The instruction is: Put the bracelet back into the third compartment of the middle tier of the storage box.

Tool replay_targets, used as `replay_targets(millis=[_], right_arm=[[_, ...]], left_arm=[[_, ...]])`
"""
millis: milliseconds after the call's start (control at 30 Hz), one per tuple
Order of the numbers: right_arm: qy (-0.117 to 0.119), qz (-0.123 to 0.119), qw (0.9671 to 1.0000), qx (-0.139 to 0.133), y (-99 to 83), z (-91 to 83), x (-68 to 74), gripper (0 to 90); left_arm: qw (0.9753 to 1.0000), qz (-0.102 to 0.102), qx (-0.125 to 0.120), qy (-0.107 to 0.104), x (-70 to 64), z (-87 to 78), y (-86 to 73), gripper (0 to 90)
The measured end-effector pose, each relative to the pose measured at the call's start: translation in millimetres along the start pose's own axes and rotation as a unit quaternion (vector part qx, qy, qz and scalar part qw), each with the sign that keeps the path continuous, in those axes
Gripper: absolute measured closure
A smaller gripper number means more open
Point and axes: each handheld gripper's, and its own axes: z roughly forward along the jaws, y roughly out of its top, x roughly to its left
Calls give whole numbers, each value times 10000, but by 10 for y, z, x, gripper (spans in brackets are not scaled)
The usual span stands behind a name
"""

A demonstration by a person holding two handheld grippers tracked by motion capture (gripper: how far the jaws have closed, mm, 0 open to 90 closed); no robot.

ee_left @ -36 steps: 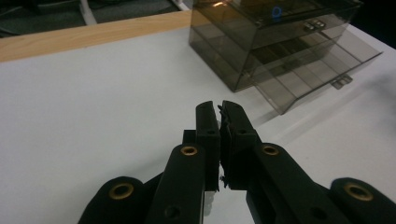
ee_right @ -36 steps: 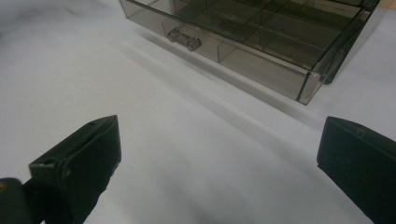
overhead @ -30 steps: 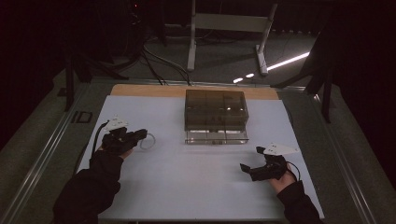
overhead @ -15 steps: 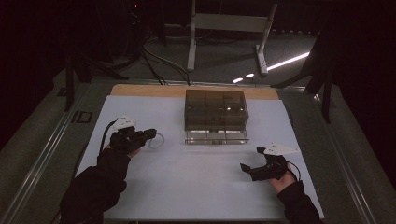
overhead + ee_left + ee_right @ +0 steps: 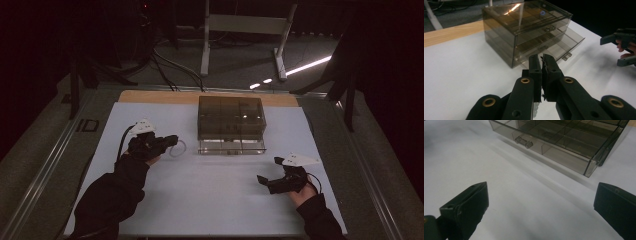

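A smoky clear drawer box (image 5: 230,116) stands at the middle of the white mat, its bottom drawer (image 5: 231,146) pulled out toward me. My left gripper (image 5: 170,141) is just left of that drawer, jaws pressed together, and a thin white loop (image 5: 178,148) hangs from its tips. In the left gripper view the jaws (image 5: 541,58) are closed in front of the box (image 5: 524,27); the loop is hidden under them. My right gripper (image 5: 262,181) rests low on the mat to the front right, jaws wide apart and empty. The right gripper view faces the drawer's compartments (image 5: 564,142).
The white mat (image 5: 220,200) covers the table, with a wooden strip (image 5: 150,96) along its far edge. Metal rails run down both sides. Stand legs (image 5: 205,45) and cables lie on the floor beyond. The other hand's gripper (image 5: 621,48) shows at the right of the left gripper view.
My left gripper has moved right toward the drawer box, carrying the white loop along. The right gripper has stayed where it was.
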Motion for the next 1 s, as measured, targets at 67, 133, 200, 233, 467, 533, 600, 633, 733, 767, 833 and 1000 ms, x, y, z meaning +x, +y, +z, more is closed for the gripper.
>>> replay_targets(millis=[67,133,200,233,467,533,600,633,733,767,833,1000], right_arm=[[6,-8,10000,-11,3,-2,3,3],[11,-6,10000,-17,6,-5,8,3],[20,-9,10000,-23,4,-6,4,3],[17,-5,10000,-20,3,-7,4,3],[24,-11,10000,-27,3,-12,5,3],[33,-4,10000,-27,3,-13,3,3],[31,-6,10000,-27,3,-12,4,3],[32,-6,10000,-31,4,-12,5,3],[31,-21,10000,-42,6,-16,7,3],[31,-20,10000,-42,5,-17,7,3],[25,-11,10000,-47,5,-22,7,3],[27,-7,10000,-77,6,-32,3,3]], left_arm=[[10000,20,18,-46,-15,35,19,887],[10000,20,7,-95,-30,76,33,886],[9999,17,20,-154,-40,115,45,886],[9998,13,17,-185,-50,140,51,886],[9993,-23,13,-382,-96,287,103,887],[9991,18,28,-416,-117,325,117,886],[9989,35,44,-460,-139,362,132,886],[9989,54,48,-473,-149,379,140,886],[9984,83,47,-554,-173,431,162,887],[9983,87,53,-573,-181,451,170,886],[9978,82,59,-652,-191,492,181,886],[9972,119,100,-734,-226,603,207,886]])
